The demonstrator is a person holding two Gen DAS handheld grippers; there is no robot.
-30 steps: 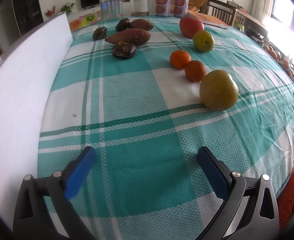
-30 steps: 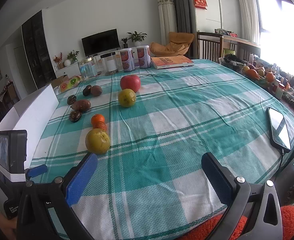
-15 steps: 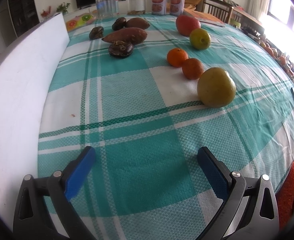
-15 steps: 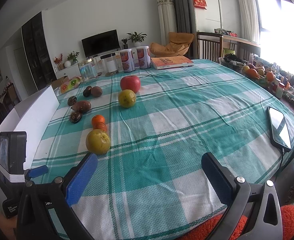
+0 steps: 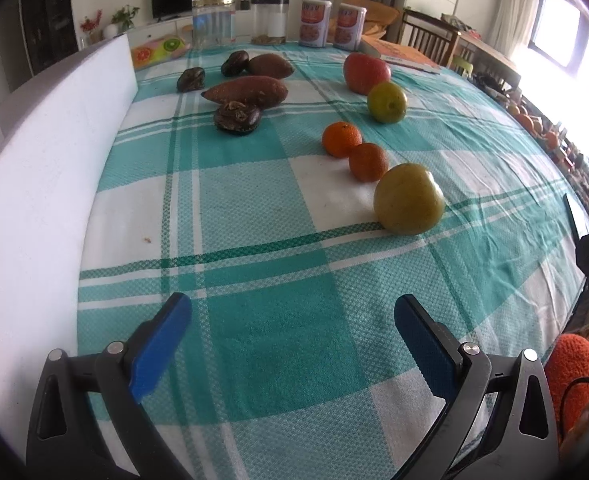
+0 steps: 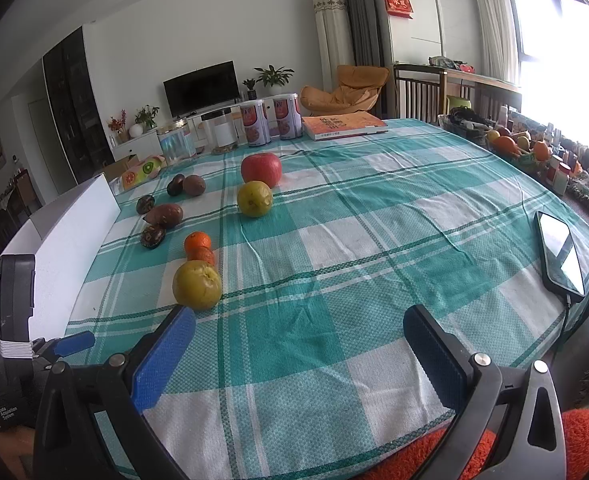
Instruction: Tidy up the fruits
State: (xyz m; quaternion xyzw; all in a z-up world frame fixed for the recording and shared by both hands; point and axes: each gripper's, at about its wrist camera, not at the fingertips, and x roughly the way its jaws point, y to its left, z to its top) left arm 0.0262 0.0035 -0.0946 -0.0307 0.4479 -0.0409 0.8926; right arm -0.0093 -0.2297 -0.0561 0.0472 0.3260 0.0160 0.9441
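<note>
On the teal checked tablecloth (image 5: 254,208) lie a large yellow-green fruit (image 5: 409,199) (image 6: 197,285), two small oranges (image 5: 341,139) (image 5: 368,162), a smaller yellow-green fruit (image 5: 387,102) (image 6: 254,199) and a red apple (image 5: 365,73) (image 6: 261,169). To their left lie a sweet potato (image 5: 246,93) and several dark brown fruits (image 5: 237,117). My left gripper (image 5: 292,310) is open and empty, low over the cloth short of the large fruit. My right gripper (image 6: 299,322) is open and empty near the table's front edge; the left gripper's body (image 6: 12,316) shows at its left.
A white board (image 5: 46,168) stands along the table's left side. Jars (image 5: 213,22), two cans (image 5: 314,23) and an orange book (image 6: 342,124) line the far edge. A phone (image 6: 560,258) lies near the right edge. A fruit basket (image 6: 510,146) stands at the far right.
The left gripper has tilted up slightly and drawn back a little; the fruits sit lower and smaller in its view. The right gripper has barely moved.
</note>
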